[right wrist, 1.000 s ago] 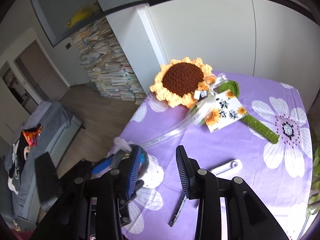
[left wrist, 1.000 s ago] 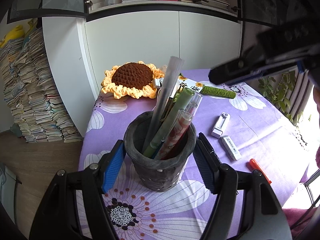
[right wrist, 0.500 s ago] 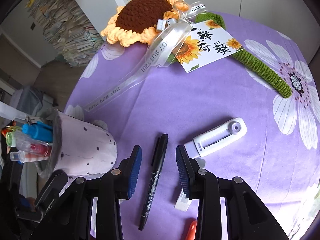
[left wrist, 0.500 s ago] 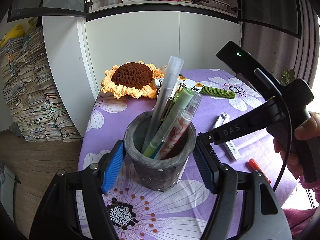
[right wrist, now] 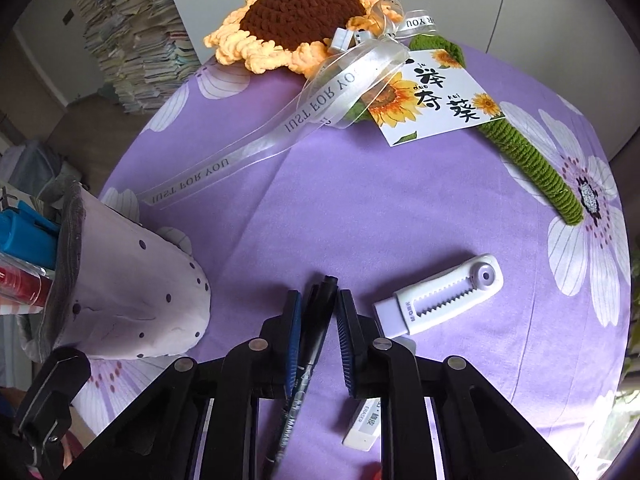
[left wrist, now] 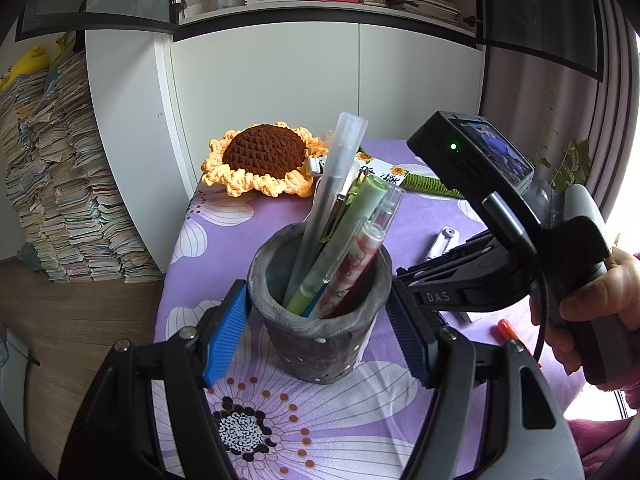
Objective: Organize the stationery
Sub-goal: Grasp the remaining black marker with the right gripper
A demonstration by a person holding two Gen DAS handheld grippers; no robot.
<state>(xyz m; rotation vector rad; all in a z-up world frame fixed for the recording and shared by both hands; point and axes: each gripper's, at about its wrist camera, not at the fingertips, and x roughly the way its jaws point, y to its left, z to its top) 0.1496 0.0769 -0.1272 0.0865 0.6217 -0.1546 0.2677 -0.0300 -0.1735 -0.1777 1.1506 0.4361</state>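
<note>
1. Right now the right gripper (right wrist: 318, 320) is down on the purple cloth with the black marker (right wrist: 308, 356) lying between its two blue pads, and the jaws are closing on it. From the right wrist view one pad looks to be against the barrel while a sliver of cloth still shows beside the other, so I would not call it gripped yet.
2. Lifting before both pads bite could let the marker roll out or swing, because it lies at a slant to the jaws rather than square across them.
3. Pressing so low, the pads might also pinch a fold of the tablecloth (right wrist: 360, 200) and drag the cloth and everything on it.
4. The white eraser (right wrist: 362, 426) lies just beside the right-hand finger, and the correction tape (right wrist: 440, 300) is near too; either could be nudged on the way up.
5. The left gripper (left wrist: 316, 340) stands astride the grey pen cup (left wrist: 320, 320), the near pad touching its rim, the far one close; whether it truly clamps I cannot tell.
6. If that hold is slack, the cup, already crowded with tall pens (left wrist: 340, 232), may tip when the marker is pushed in.
7. An orange pen (left wrist: 510, 328) waits on the cloth beyond.
</note>
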